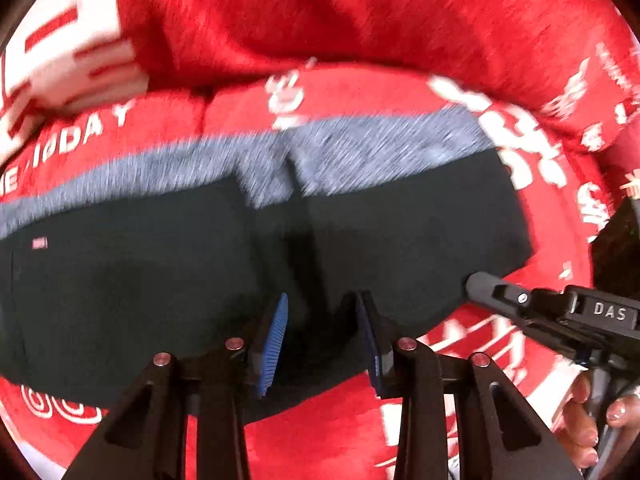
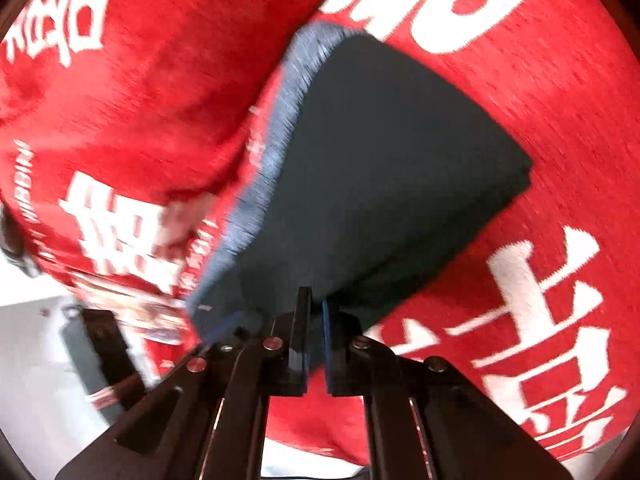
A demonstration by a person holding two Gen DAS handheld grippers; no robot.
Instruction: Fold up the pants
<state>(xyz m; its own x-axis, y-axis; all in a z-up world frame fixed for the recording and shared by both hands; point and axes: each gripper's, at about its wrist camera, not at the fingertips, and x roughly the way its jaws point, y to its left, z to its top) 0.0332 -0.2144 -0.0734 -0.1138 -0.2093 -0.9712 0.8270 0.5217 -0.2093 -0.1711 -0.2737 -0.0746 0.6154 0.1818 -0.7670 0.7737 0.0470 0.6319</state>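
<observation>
My left gripper (image 1: 322,338) is spread wide, blue-padded fingers (image 1: 276,344) parted with nothing between them, hovering just above the near edge of the pants (image 1: 160,280). The pants are my landmark: a dark folded slab with a grey heathered waistband (image 1: 360,152) running along the far edge, lying on the red blanket (image 1: 320,12) with white lettering. A small pink tag (image 1: 39,243) sits on the dark cloth toward the pants' left end, just below the waistband. A centre seam runs down the pants from the waistband toward the gap between my left fingers. Off the pants' right corner, my right gripper (image 1: 476,282) comes in from the side, its tip touching the dark cloth's edge, my right hand (image 1: 588,420) below it on the handle. Switching to the right wrist view: my right gripper (image 2: 314,312) is drawn narrow, pads nearly together, pinching the near edge of the pants (image 2: 380,184), which rise away from it as a dark wedge over the red blanket (image 2: 560,140). The grey waistband (image 2: 280,128) runs up the pants' left side. The shot is blurred.
</observation>
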